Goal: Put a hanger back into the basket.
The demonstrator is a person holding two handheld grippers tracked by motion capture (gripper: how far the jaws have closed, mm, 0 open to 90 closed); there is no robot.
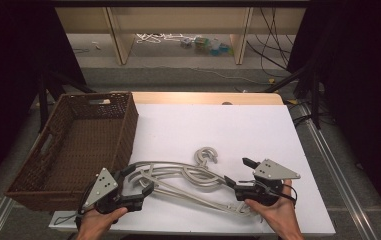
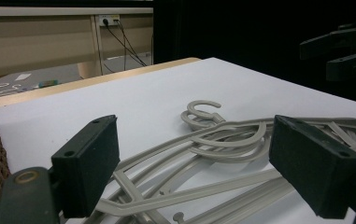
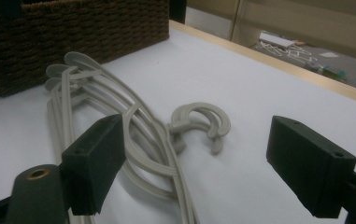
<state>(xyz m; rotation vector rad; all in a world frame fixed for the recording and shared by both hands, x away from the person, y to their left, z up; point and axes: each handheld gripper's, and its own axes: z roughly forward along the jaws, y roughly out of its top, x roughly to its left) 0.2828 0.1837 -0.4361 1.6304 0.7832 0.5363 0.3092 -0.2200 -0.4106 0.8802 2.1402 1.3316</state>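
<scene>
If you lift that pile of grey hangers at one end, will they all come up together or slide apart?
The hangers look like thin, stiff plastic, so each probably keeps its shape. They lie loosely stacked with hooks overlapping, so some may snag and follow while others slide off. They look light.

High view overhead, facing forward; both gripper views low, sharing hangers (image 2: 213,140).

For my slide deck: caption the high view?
Both open grippers, left and right, flank stacked grey hangers beside a wicker basket.
</scene>
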